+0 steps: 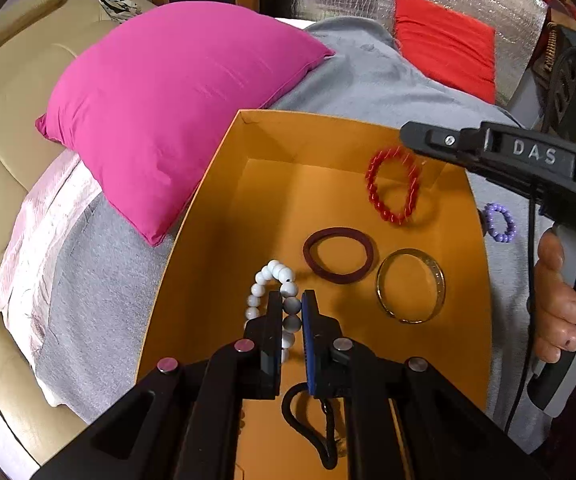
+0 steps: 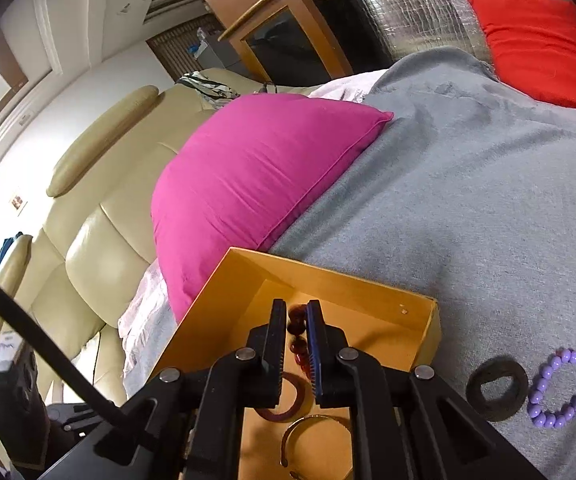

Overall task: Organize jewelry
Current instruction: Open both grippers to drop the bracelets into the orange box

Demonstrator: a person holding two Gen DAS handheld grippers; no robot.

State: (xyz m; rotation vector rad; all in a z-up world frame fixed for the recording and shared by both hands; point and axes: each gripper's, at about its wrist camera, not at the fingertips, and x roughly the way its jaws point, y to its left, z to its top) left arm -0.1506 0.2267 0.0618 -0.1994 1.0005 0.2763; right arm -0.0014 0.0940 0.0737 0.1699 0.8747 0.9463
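Observation:
An open orange box (image 1: 476,280) lies on a grey blanket. Inside lie a maroon hair tie (image 1: 338,255), a gold bangle (image 1: 410,286) and a black hair tie (image 1: 312,424). My left gripper (image 1: 291,300) is shut on a white bead bracelet (image 1: 272,276) over the box floor. My right gripper (image 2: 297,312) is shut on a red bead bracelet (image 2: 297,334), which hangs over the box's far right part (image 1: 393,186). A purple bead bracelet (image 2: 562,388) and a dark ring-shaped band (image 2: 496,388) lie on the blanket to the right of the box (image 2: 424,344).
A magenta pillow (image 1: 168,108) lies against the box's left side. A red cushion (image 1: 444,44) sits at the far end of the blanket (image 2: 468,200). A beige sofa (image 2: 100,216) is to the left. The right gripper's body (image 1: 528,160) reaches over the box's right rim.

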